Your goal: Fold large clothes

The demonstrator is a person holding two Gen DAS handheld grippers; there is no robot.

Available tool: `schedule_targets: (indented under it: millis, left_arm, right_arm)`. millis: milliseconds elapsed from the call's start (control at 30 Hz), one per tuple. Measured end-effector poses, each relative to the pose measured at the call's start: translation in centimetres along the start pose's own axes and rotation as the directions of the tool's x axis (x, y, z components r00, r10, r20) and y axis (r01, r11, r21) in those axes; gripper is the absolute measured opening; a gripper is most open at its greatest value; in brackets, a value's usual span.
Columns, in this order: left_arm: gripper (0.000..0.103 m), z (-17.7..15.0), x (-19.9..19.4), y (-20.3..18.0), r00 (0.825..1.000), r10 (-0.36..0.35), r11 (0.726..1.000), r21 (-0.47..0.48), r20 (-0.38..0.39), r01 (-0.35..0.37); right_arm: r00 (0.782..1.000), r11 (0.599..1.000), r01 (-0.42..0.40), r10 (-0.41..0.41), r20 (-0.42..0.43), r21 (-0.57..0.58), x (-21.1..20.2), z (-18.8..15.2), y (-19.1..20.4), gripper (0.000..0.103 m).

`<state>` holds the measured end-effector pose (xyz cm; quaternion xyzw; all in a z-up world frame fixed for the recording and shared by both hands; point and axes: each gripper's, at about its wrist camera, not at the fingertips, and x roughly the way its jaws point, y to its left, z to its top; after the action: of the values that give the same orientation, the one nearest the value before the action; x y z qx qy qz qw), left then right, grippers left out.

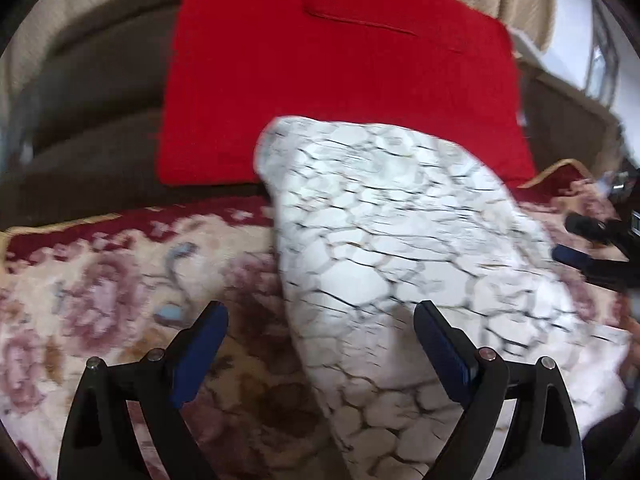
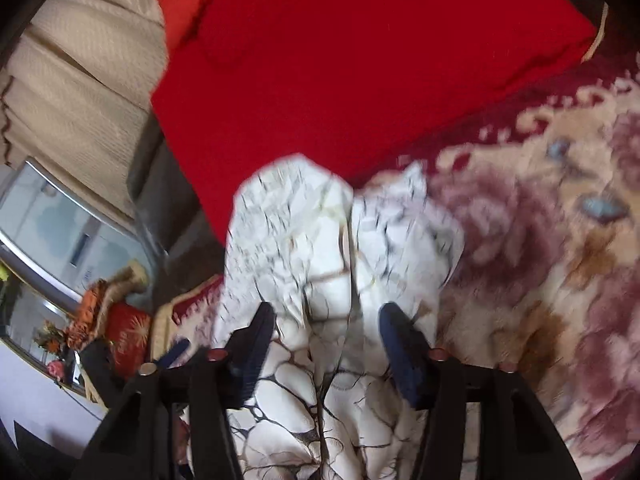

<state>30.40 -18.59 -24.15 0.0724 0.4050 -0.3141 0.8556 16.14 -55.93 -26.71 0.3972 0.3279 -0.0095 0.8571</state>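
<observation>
White crackle-print garment (image 1: 400, 248) lies mid-frame on a floral blanket (image 1: 100, 280); left gripper (image 1: 320, 344) and right gripper (image 2: 326, 344) hover spread, pinching nothing.

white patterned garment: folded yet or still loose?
Loose. The white garment lies bunched in two uneven lobes across the floral rug; no flat, squared edges.

The floral blanket (image 1: 100, 292) lies bare and passable on its left part; the white patterned garment (image 1: 400, 248) covers the middle, and the red cushion (image 1: 328, 80) blocks the far edge.
</observation>
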Motion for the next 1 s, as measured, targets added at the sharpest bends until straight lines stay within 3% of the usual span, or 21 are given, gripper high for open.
schedule_targets:
  millis: [67, 133, 300, 400, 467, 567, 700, 833, 1000]
  left_arm:
    - [0.094, -0.1, 0.3, 0.5, 0.994, -0.100, 0.995, -0.013, -0.046, 0.099]
    - [0.094, -0.4, 0.8, 0.7, 0.987, -0.144, 0.989, -0.026, -0.076, 0.142]
    - [0.094, -0.5, 2.3, 1.8, 0.955, -0.255, 0.965, -0.100, -0.148, 0.242]
    - [0.094, -0.6, 3.6, 2.2, 0.910, -0.365, 0.927, -0.170, -0.196, 0.335]
    - [0.096, -0.8, 3.8, 2.1, 0.906, -0.373, 0.923, -0.178, -0.201, 0.341]
    - [0.097, -0.8, 4.2, 2.4, 0.895, -0.397, 0.912, -0.193, -0.201, 0.361]
    - [0.097, -0.7, 4.6, 2.6, 0.891, -0.410, 0.904, -0.218, -0.198, 0.367]
    - [0.100, -0.7, 5.4, 2.5, 0.889, -0.412, 0.901, -0.234, -0.201, 0.365]
    - [0.101, -0.4, 5.8, 1.6, 0.900, -0.387, 0.911, -0.233, -0.199, 0.340]
  right_arm:
    - [1.000, 1.000, 0.004, -0.004, 0.025, 0.025, -1.1, 0.6, -0.7, 0.081]
    - [1.000, 0.998, 0.013, -0.014, 0.019, 0.060, -1.3, 1.0, -1.8, 0.082]
    - [0.992, 0.989, -0.026, 0.043, -0.119, 0.145, 0.8, 0.7, -3.8, 0.082]
    - [0.978, 0.986, -0.077, 0.104, -0.181, 0.147, 2.8, 0.1, -3.3, 0.082]
    - [0.972, 0.992, -0.058, 0.082, -0.220, 0.115, 4.1, -0.3, -2.8, 0.082]
    - [0.978, 0.999, -0.019, 0.029, -0.204, 0.051, 4.6, -0.2, -2.0, 0.082]
    - [0.998, 0.994, -0.008, 0.014, -0.057, 0.110, 2.0, 1.4, -3.5, 0.082]
    - [0.987, 0.966, -0.085, 0.115, -0.111, 0.243, 3.2, 0.9, -6.0, 0.083]
    - [0.972, 0.974, -0.148, 0.175, -0.154, 0.172, 5.7, -0.1, -3.5, 0.083]
